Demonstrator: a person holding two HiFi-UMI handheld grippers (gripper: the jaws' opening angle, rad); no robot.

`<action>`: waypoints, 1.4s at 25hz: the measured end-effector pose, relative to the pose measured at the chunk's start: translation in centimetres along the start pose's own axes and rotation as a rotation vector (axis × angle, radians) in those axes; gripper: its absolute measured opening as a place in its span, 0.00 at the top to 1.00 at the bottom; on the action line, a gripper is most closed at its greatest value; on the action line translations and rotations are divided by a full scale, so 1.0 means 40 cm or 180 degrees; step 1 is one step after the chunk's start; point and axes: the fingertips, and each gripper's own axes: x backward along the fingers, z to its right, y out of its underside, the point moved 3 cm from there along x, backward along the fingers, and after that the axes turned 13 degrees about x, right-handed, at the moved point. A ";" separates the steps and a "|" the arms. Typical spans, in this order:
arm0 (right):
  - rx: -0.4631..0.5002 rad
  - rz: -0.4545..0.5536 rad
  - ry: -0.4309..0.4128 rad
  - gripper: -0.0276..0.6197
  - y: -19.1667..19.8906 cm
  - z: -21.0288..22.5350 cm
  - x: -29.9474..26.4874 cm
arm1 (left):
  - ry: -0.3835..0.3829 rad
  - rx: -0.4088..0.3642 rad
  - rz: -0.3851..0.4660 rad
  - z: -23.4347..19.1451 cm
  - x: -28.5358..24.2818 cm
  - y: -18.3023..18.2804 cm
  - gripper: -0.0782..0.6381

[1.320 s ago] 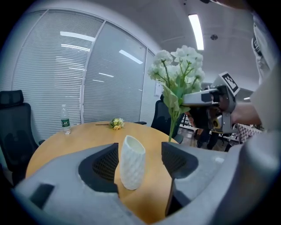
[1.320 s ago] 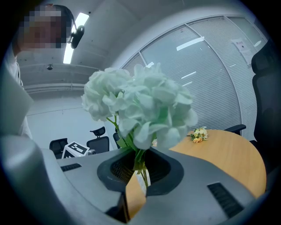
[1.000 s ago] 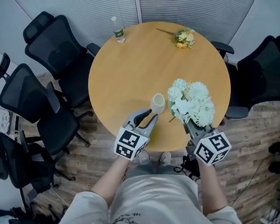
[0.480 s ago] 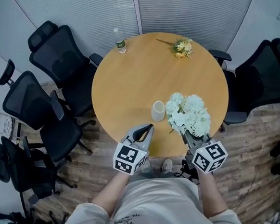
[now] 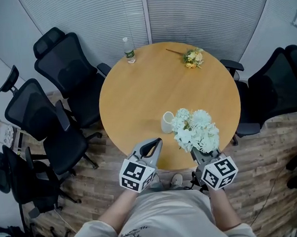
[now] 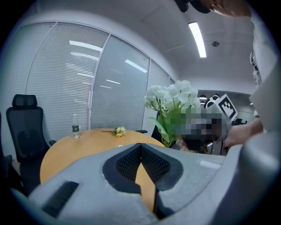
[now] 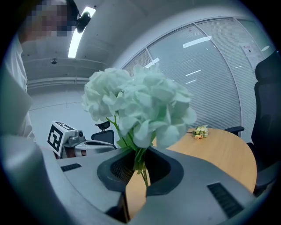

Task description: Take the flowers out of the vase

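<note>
A small white vase (image 5: 167, 122) stands empty on the round wooden table (image 5: 136, 91), near its front edge. My right gripper (image 5: 194, 151) is shut on the green stems of a bunch of white flowers (image 5: 195, 130), held just right of the vase and clear of it; the blooms (image 7: 140, 103) fill the right gripper view. My left gripper (image 5: 156, 142) is shut with nothing between its pads (image 6: 141, 158), hanging at the table's near edge, short of the vase. A second small bunch of yellow flowers (image 5: 193, 57) lies at the table's far side.
A clear water bottle (image 5: 128, 50) stands at the far left rim. Black office chairs (image 5: 65, 71) crowd the left side, and another chair (image 5: 274, 87) sits at the right. Slatted blinds (image 5: 145, 13) close off the back.
The left gripper's jaws have shut and it has drawn back from the vase toward me. The right gripper has carried the white flowers a little left, closer to the vase.
</note>
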 end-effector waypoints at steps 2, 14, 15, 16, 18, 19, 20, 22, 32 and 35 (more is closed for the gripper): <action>-0.0010 -0.0002 0.0006 0.89 0.000 0.000 0.002 | 0.0014 0.0031 0.0017 -0.004 0.007 -0.001 0.88; -0.0059 0.0027 -0.0038 0.89 -0.001 -0.001 0.010 | 0.0006 -0.0004 0.0054 0.009 0.008 -0.018 0.88; -0.0062 0.0021 -0.0040 0.89 -0.001 -0.003 0.009 | 0.0010 0.0000 0.0054 0.010 0.007 -0.019 0.88; -0.0065 0.0015 -0.0040 0.89 0.000 -0.003 0.009 | 0.0012 0.0007 0.0052 0.012 0.005 -0.019 0.88; -0.0061 0.0007 -0.0043 0.89 0.000 -0.004 0.009 | 0.0016 0.0016 0.0044 0.014 0.002 -0.018 0.88; -0.0053 0.0004 -0.0047 0.89 -0.001 -0.003 0.008 | 0.0019 0.0015 0.0039 0.015 0.001 -0.019 0.88; -0.0043 0.0002 -0.0051 0.89 -0.001 -0.004 0.008 | 0.0022 0.0013 0.0034 0.016 0.000 -0.018 0.88; -0.0035 0.0000 -0.0053 0.89 -0.002 -0.006 0.010 | 0.0028 0.0014 0.0029 0.018 0.001 -0.016 0.88; -0.0043 -0.0002 -0.0050 0.89 -0.002 -0.008 0.010 | 0.0025 0.0026 0.0001 0.015 0.003 -0.012 0.88; -0.0050 -0.0003 -0.0043 0.89 -0.003 -0.006 0.008 | 0.0027 0.0030 -0.0001 0.015 0.000 -0.013 0.88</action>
